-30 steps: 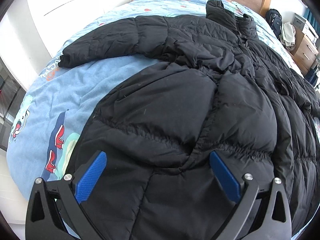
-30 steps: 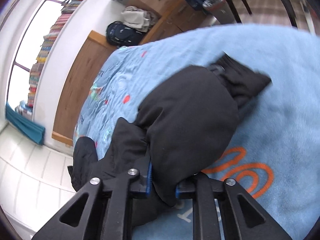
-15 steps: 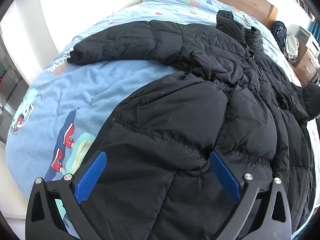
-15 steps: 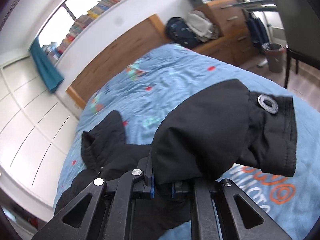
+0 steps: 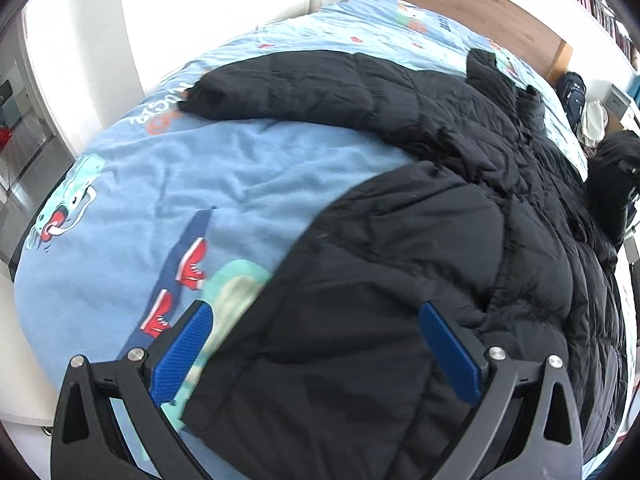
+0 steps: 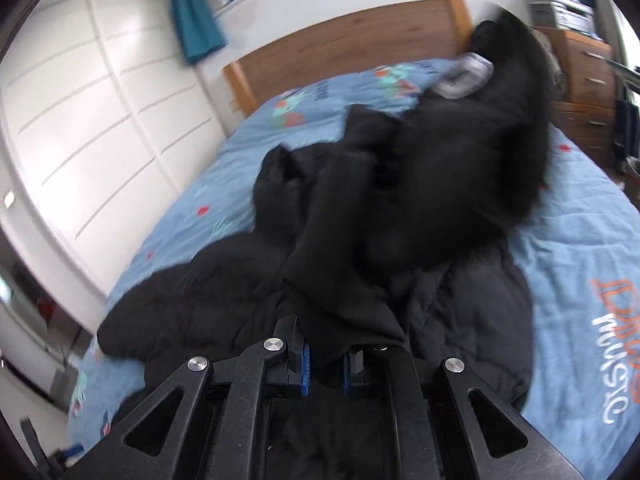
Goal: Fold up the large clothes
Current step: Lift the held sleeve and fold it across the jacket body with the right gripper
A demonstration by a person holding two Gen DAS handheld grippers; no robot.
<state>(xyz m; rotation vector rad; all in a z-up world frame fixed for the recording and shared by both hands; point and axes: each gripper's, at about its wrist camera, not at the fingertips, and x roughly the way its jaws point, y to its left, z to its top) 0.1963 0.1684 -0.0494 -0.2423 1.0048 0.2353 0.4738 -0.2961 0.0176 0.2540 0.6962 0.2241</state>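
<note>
A large black puffer jacket (image 5: 420, 240) lies spread on the blue bedspread (image 5: 200, 184), its left sleeve (image 5: 288, 88) stretched toward the bed's left edge. My left gripper (image 5: 316, 348) is open and empty, hovering above the jacket's lower hem. My right gripper (image 6: 326, 364) is shut on the jacket's right sleeve (image 6: 440, 184), which it holds lifted and swung over the jacket body (image 6: 224, 300). The sleeve is blurred by motion, its cuff (image 6: 468, 76) up near the headboard. The raised sleeve also shows in the left wrist view (image 5: 612, 176) at the far right.
A wooden headboard (image 6: 340, 52) stands at the bed's far end. White wardrobe doors (image 6: 80, 120) line the left side. A wooden dresser (image 6: 588, 84) stands on the right, with a dark backpack (image 5: 574, 92) beside the bed.
My right gripper has carried the sleeve up off the bedspread and swung it over the jacket body. My left gripper has drifted left and back, showing more bedspread.
</note>
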